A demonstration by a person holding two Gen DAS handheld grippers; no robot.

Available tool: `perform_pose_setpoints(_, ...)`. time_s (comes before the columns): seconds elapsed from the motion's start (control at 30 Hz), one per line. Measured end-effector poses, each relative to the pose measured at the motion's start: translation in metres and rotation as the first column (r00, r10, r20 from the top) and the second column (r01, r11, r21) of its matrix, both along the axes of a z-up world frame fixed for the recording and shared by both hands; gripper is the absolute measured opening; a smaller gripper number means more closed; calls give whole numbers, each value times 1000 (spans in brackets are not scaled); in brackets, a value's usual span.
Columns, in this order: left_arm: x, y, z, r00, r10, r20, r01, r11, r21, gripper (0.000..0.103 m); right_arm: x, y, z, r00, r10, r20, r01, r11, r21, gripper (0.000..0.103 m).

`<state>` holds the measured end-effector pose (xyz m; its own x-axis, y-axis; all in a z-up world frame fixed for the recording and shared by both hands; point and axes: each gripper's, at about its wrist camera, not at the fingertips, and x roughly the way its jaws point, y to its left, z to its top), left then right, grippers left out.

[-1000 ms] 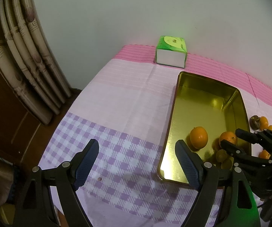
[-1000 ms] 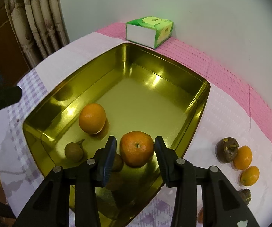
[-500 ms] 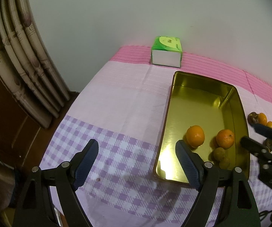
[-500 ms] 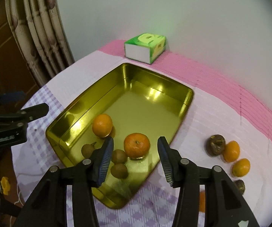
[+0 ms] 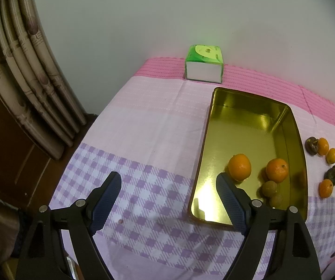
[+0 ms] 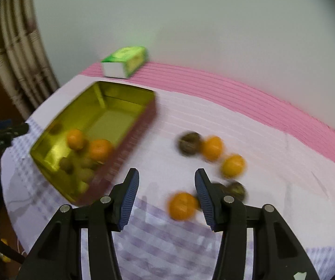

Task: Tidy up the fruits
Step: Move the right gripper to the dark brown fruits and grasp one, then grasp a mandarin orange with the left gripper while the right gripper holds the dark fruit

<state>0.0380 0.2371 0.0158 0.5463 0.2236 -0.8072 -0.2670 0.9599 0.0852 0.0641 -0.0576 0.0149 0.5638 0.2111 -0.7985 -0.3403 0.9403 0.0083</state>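
Left gripper (image 5: 168, 200) pointed steeply down, jaws spread wide and empty, blue ribbed pads (image 5: 106, 198) facing each other across bare gap. Black arms with silver bolts angled up from near edge of view. Right gripper (image 6: 167, 192) also tilted steeply down, jaws parted moderately with nothing pressed between pads (image 6: 130, 196), nothing held. Seen from right wrist, left gripper's black tip poked in at far left edge. Seen from left wrist, only a dark sliver of right gripper showed at right edge.
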Motion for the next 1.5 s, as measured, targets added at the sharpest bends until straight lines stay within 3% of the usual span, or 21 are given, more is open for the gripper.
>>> perform_pose_setpoints(0.23,-1,-2,-1,1000,-10,-3,10,1000,6,84,-12,-65,-19,992,-124,-38,123,992,-30,47)
perform_pose_setpoints(0.4,1,-5,-2,1000,-19,-8,19,1000,8,84,-18,-83,-31,986,-155,-60,153,988,-32,47)
perform_pose_setpoints(0.9,0,-30,4,993,-116,20,116,993,17,84,21,-88,-60,994,-84,-73,82,996,-22,42)
perform_pose_setpoints(1.2,-2,-89,10,962,-272,3,272,962,6,84,37,-87,-68,998,8,-56,-7,1000,12,41)
perform_pose_setpoints(1.5,7,-157,6,920,-391,-17,390,920,-41,84,40,-88,-75,999,11,-40,-9,999,49,36)
